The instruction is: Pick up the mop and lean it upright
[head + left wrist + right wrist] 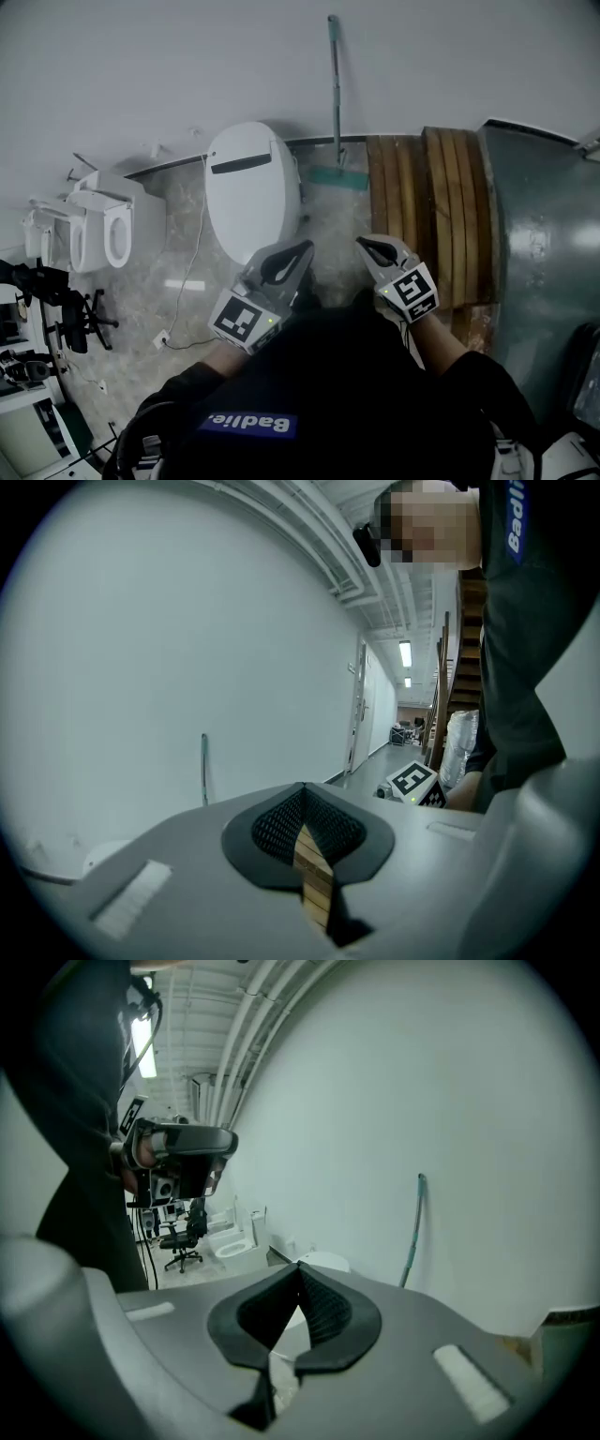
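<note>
Looking down, you see the mop (334, 94) upright against the wall (187, 66), flat teal head on speckled floor (187, 277); gripper views catch only its thin pole. Your left gripper (302, 251) and right gripper (367, 247) are closed, empty.

I log by colour:
- Mop (334, 103): teal handle, teal head.
- Near toilet (251, 187): white, with a dark slot on the lid.
- Toilets at far left (103, 230): white.
- Wall (187, 66): pale grey-white.
- Floor (187, 291): mottled beige stone.
- Wooden steps (431, 216), right: brown plank stripes.
- Left gripper (302, 249) and right gripper (364, 246): grey shells, black pads, black-and-white square markers.
</note>
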